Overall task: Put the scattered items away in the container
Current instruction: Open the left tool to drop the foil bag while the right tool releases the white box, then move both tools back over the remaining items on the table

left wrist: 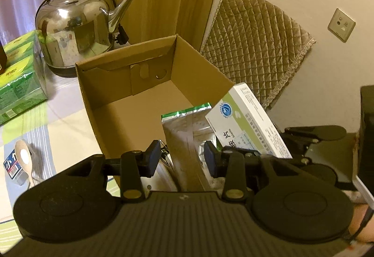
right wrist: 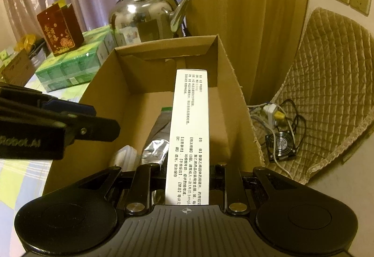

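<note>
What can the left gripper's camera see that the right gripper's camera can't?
Only the left wrist view shows the wooden spoon on the table, the single wall plate, and the medicine box's logo face.

Only the right wrist view shows the red gift bag, the small fan with its cables on the floor, and the white bottle in the cardboard box.

Both show the kettle, the green tissue packs, the foil pouch, the quilted cushion, the left gripper open and the right gripper shut on the medicine box.
</note>
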